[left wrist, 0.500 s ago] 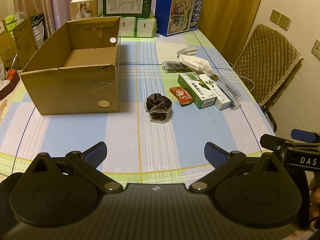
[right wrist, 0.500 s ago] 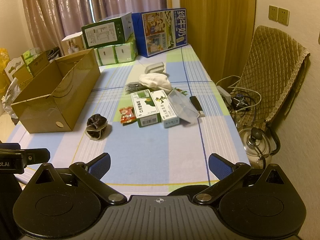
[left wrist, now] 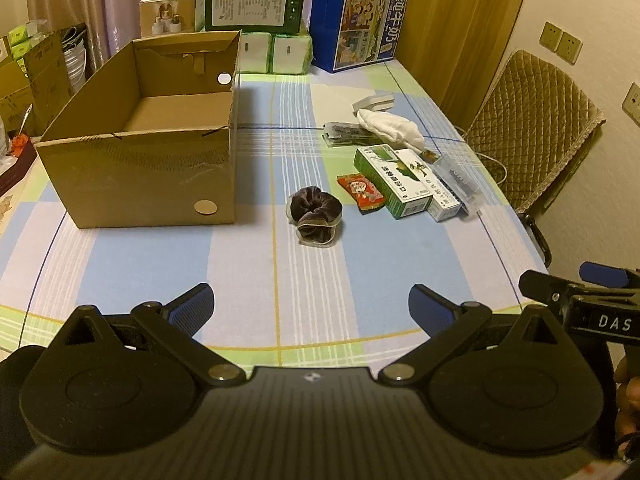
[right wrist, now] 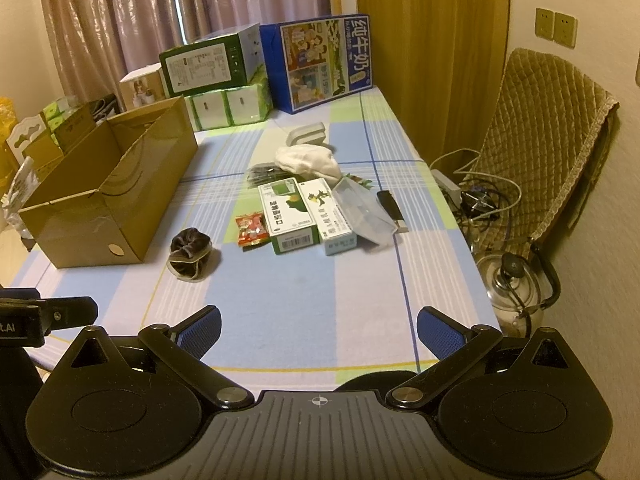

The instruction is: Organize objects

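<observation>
Left gripper [left wrist: 310, 312] released | right gripper [right wrist: 318, 334] released, marked "DAS" | both empty

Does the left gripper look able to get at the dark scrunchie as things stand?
Probably yes. The left gripper is open and points toward the scrunchie, with only bare tablecloth between; the cardboard box stands off to one side.

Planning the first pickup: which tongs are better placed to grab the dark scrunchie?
Probably the left tongs: open, with the scrunchie almost straight ahead. From the right tongs, also open, it lies off to the left.
</observation>
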`<state>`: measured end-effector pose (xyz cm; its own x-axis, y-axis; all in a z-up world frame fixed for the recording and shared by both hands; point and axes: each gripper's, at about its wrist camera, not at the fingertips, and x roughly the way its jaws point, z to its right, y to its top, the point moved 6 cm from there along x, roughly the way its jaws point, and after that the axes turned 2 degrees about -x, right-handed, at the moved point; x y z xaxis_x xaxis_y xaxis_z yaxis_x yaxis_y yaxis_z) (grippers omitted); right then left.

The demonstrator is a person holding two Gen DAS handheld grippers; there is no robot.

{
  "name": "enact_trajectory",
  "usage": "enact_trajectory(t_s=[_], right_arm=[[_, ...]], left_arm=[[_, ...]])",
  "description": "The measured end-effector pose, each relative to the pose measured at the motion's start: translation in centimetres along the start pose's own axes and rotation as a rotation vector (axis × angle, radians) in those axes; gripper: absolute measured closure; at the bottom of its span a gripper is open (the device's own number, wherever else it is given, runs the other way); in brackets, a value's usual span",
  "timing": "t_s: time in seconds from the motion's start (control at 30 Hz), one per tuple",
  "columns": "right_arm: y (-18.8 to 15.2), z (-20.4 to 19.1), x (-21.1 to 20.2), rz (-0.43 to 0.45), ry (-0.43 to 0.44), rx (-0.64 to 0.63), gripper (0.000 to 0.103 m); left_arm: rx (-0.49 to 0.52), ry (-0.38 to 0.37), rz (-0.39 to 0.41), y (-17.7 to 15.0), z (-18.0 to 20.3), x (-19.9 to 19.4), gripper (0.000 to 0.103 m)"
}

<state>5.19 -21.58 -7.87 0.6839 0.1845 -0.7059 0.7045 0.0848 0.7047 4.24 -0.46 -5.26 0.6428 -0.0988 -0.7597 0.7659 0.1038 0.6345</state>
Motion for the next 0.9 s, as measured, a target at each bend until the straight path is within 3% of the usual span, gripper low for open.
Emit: enact_trajectory(t_s=[0.27, 0.43, 0.7, 0.9], right_arm=[[0.2, 0.3, 0.7, -0.007, 0.002, -0.008, 0.002], [1.1, 1.0, 1.2, 0.007, 0.008, -0.017, 0.002], [3.1, 2.7, 3.1, 0.026, 0.017, -0.032, 0.002], [4.4, 4.5, 5.3, 0.013, 0.021, -0.021, 0.012]], left_arm=[[-0.018, -0.03, -0.004, 0.5, -0.1, 1.0, 0.001], [0.03, -0.031, 0.014, 1.0, 0.3, 2.5, 0.002], [0.144, -0.059, 0.04, 2.5, 1.4, 6.7, 0.013], [0.194, -0.054, 0.034, 3.7, 1.6, 10.8, 0.021]])
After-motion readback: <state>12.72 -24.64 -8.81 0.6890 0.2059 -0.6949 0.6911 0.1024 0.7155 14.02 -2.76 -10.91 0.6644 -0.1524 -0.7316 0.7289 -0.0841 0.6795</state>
